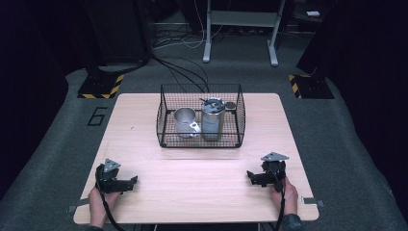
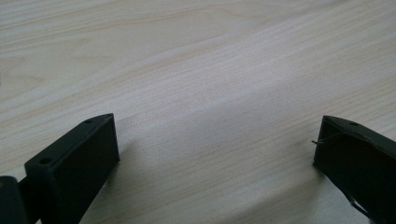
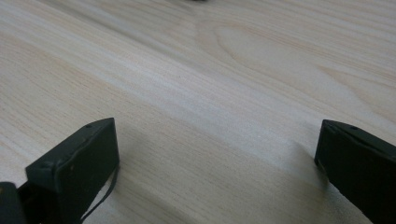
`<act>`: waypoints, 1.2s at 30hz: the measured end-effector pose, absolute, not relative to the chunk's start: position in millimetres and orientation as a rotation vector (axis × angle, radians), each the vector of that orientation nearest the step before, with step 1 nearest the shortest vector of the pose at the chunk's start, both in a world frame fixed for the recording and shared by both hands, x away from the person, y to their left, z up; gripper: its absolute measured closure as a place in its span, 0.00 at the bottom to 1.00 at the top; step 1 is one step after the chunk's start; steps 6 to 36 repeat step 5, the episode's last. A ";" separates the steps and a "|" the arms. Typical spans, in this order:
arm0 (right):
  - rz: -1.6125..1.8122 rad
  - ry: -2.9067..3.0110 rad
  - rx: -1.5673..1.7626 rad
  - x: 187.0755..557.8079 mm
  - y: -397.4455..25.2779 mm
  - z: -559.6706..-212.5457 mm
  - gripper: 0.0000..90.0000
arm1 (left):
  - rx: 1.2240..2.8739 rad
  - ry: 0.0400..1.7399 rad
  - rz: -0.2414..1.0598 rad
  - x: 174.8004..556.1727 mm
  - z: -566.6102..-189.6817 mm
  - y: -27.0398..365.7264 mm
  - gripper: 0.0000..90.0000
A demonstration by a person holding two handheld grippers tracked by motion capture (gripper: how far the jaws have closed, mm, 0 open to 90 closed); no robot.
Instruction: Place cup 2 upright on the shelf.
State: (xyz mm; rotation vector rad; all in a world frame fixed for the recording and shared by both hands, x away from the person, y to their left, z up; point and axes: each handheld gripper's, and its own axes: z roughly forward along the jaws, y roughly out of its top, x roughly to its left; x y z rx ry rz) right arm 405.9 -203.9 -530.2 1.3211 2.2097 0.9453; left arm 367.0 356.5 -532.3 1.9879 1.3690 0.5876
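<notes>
— Is there any writing to read?

— Only a big number 6 (image 1: 97, 116) painted on the floor, just left of the bench (image 1: 144, 144). The can (image 1: 212, 120) has a bluish label, but it is too small to read.

— Where is the can?

— It stands upright in the wire basket (image 1: 166, 120) at the far middle of the bench. A shiny metal cup (image 1: 184, 122) stands just beside it on the left, handle toward us. A small dark round thing (image 1: 231, 105) lies behind the can.

— And the two grippers?

— The left gripper (image 1: 133, 180) rests near the front left corner. The right gripper (image 1: 249, 174) rests near the front right edge. They are well apart and point toward each other.

— Are the fingers holding anything?

— No. Both pairs of fingers (image 2: 77, 154) are spread wide and released, with just bare wood between them.

— Is there room to move?

— Yes, lots of bare wood lies between the grippers and the basket. Yellow and black striped blocks (image 1: 100, 86) sit on the floor past the far corners.
</notes>
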 end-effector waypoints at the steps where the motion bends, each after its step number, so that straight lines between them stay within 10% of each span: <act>1: 0.939 2.213 1.313 406.0 -204.4 -530.2 0.00 | 1.988 1.369 0.588 367.0 -532.3 356.4 0.00; 36: 0.939 2.214 1.312 406.0 -204.4 -530.2 0.00 | 1.988 1.369 0.588 367.0 -532.3 356.4 0.00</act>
